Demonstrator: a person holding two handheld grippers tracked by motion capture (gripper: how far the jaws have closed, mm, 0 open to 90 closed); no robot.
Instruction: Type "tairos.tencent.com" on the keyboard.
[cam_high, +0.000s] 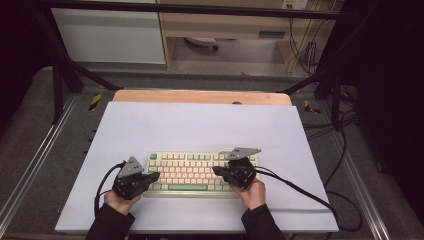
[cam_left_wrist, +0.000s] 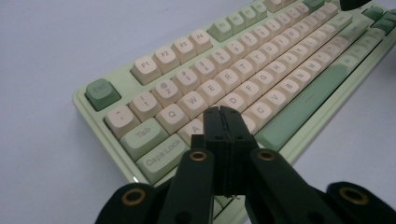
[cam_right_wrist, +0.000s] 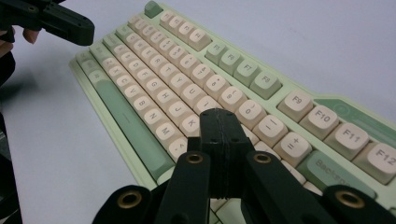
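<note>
White table cover (cam_high: 200, 125) carries a green and cream keyboard (cam_high: 202, 172) near the person's edge. Left gripper (cam_high: 154, 176) hovers at the keyboard's left end, its jaws pressed together with nothing between — the tips are over the A and S keys. Right gripper (cam_high: 217, 170) is at the right end, jaws together also, empty.
</note>
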